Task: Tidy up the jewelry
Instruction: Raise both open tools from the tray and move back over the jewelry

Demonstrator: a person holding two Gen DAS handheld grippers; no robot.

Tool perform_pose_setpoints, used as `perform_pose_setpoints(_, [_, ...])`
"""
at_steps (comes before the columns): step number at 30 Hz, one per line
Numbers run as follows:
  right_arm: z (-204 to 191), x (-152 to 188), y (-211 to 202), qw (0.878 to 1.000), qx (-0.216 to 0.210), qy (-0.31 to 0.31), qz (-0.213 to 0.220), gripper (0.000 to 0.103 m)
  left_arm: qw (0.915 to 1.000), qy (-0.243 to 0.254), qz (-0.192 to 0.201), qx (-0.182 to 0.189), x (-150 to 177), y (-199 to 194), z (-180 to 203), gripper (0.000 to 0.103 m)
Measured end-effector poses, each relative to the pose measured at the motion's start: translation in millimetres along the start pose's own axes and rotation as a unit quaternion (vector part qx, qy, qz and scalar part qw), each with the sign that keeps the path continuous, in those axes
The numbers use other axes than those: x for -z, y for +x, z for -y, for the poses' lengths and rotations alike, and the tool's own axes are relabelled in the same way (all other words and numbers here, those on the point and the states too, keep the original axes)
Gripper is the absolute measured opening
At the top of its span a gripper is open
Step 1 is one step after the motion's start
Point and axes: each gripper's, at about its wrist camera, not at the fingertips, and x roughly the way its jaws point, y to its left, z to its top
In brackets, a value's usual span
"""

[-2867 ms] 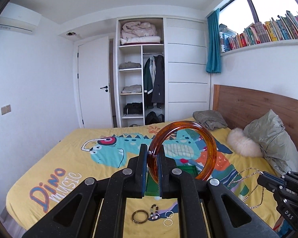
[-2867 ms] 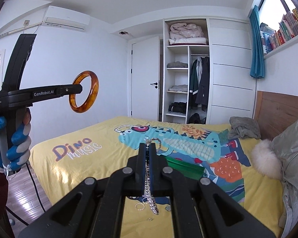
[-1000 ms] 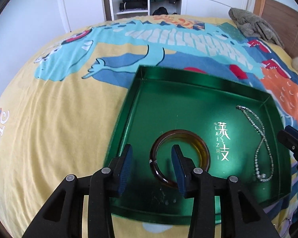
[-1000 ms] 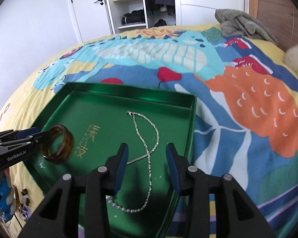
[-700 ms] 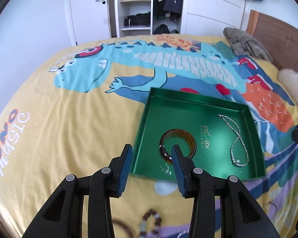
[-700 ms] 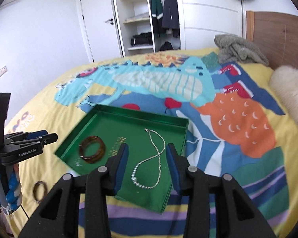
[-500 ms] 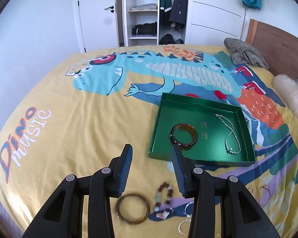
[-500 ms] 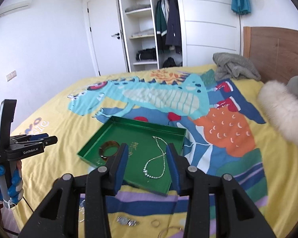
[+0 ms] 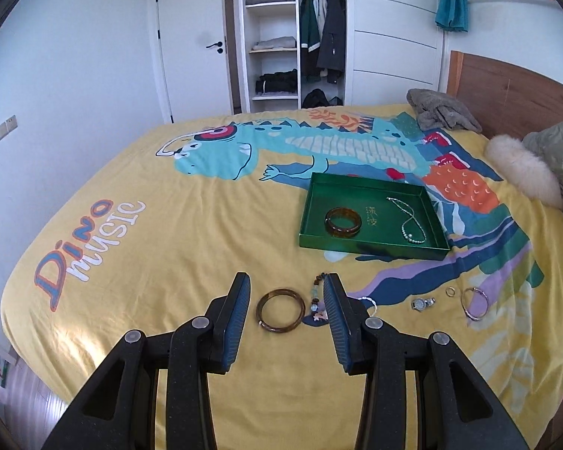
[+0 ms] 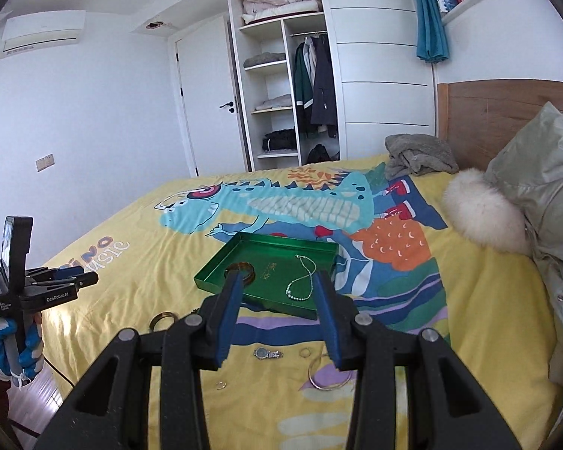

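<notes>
A green tray [image 9: 371, 249] [image 10: 244, 245] lies on the yellow bed. It holds an amber bangle [image 9: 343, 222] [image 10: 248, 268] and a silver chain necklace [image 9: 409, 221] [image 10: 302, 279]. Loose on the cover nearer me lie a thin brown bangle [image 9: 280, 310] [image 10: 163, 318], a beaded bracelet [image 9: 316, 300], a watch [image 9: 423, 303] [image 10: 268, 353], a small ring [image 9: 450, 291] [image 10: 304, 352] and a silver hoop bangle [image 9: 474, 303] [image 10: 328, 375]. My left gripper [image 9: 286, 287] is open and empty above the thin bangle; it also shows in the right wrist view [image 10: 88, 279]. My right gripper [image 10: 276, 281] is open and empty, held back from the tray.
A fluffy white cushion [image 10: 482, 212], a grey-green pillow [image 10: 544, 172] and a grey folded cloth [image 10: 418, 155] lie by the wooden headboard [image 9: 506, 93]. An open wardrobe [image 9: 277, 37] and a door [image 9: 191, 48] stand beyond the bed. Another small ring [image 10: 220, 385] lies near the bed's front edge.
Both grippers let go of the amber bangle and the necklace in the tray. Both have since pulled back and risen, so the loose jewelry in front of the tray has come into view.
</notes>
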Motion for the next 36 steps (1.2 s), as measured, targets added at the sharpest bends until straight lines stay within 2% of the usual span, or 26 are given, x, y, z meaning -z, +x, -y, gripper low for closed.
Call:
perform_pose_setpoints(5, [1.9,15.2,-29.7,1.000,0.004,0.001,0.007,0.038,0.9999,0.012,0.008,0.008,25.8,-19.3,16.1,0.040])
perform_pose_setpoints(10, [4.1,37.8,-39.0,1.000,0.006,0.008,0.000,0.038,0.9996,0.019,0.004,0.020,51.8,-22.1,34.1,0.040])
perform_pose_setpoints(19, [11.8,69.5,-32.2,0.999,0.012,0.025,-0.023,0.038,0.9990,0.025,-0.011,0.037,75.8,-10.1,46.2,0.040])
perform_pose_setpoints(28, [19.8,85.3,-13.7,0.998,0.019,0.040,-0.044,0.038,0.9977,0.031,-0.026,0.054,91.8,5.9,56.9,0.040])
perform_pose_setpoints(36, [24.4,98.7,0.8,0.997,0.029,0.043,-0.063,0.038,0.9976,0.031,-0.027,0.055,100.5,10.3,61.3,0.041])
